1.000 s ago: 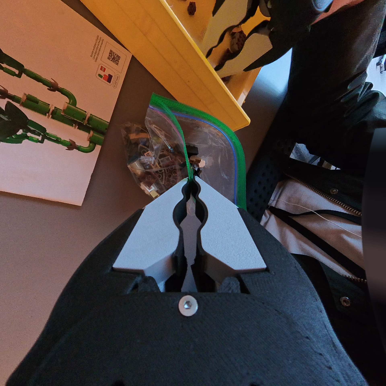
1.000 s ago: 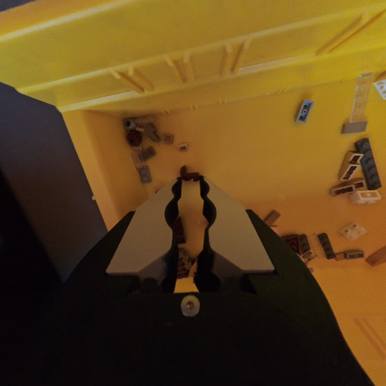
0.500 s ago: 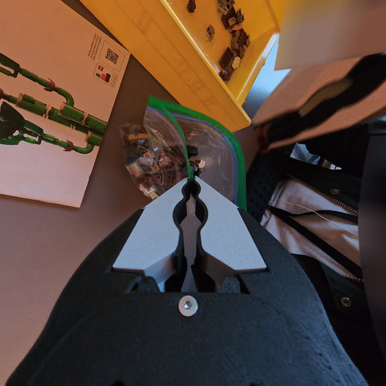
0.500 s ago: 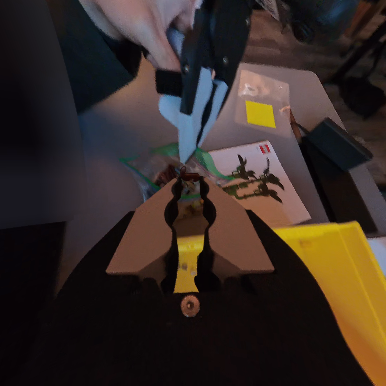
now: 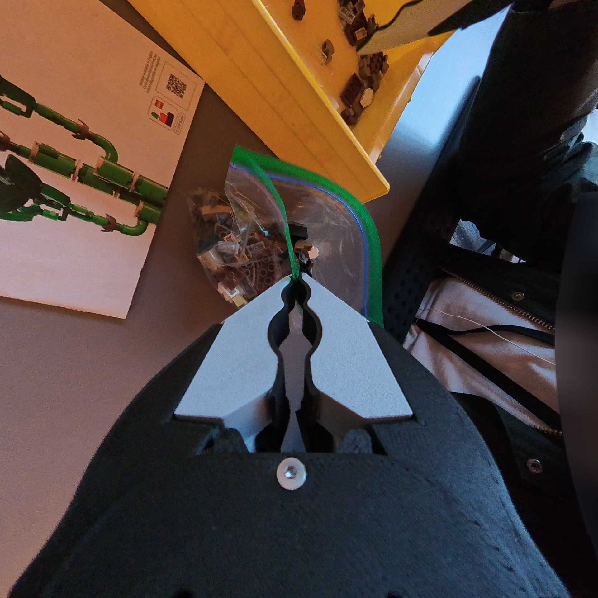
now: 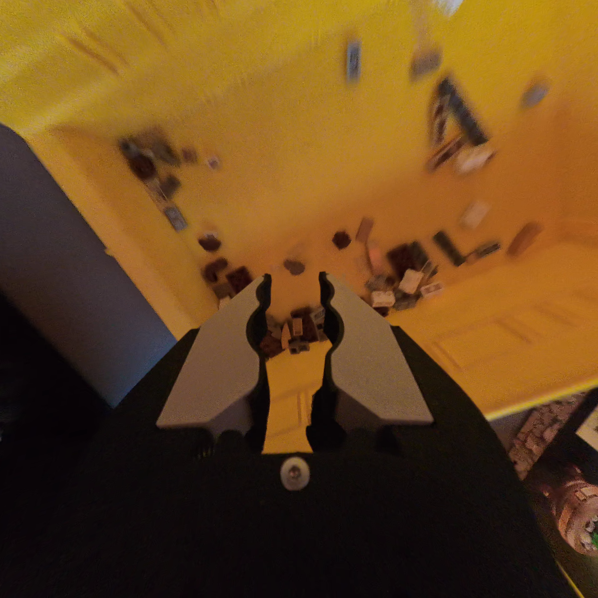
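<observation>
My left gripper (image 5: 296,278) is shut on the green zip edge of a clear plastic bag (image 5: 323,226) that holds several small dark and grey bricks. The bag rests on the grey table beside a yellow bin (image 5: 291,106). My right gripper (image 6: 293,279) is open and empty, hovering inside the yellow bin (image 6: 291,129) over a small pile of brown, grey and white bricks (image 6: 297,330). More loose bricks (image 6: 453,129) lie scattered on the bin floor; the right wrist view is blurred. The right gripper's grey tip (image 5: 401,32) shows over the bin in the left wrist view.
A white instruction booklet (image 5: 81,161) with green plant pictures lies on the table left of the bag. A person's dark jacket and light clothing (image 5: 485,339) are at the right. The grey table (image 6: 64,275) edges the bin on the left. About 25 cm separates my left fingertips from my right.
My right gripper carried a small brown piece from the bin to the bag, then came back over the bin; it is now open and empty. The left gripper kept its hold on the bag.
</observation>
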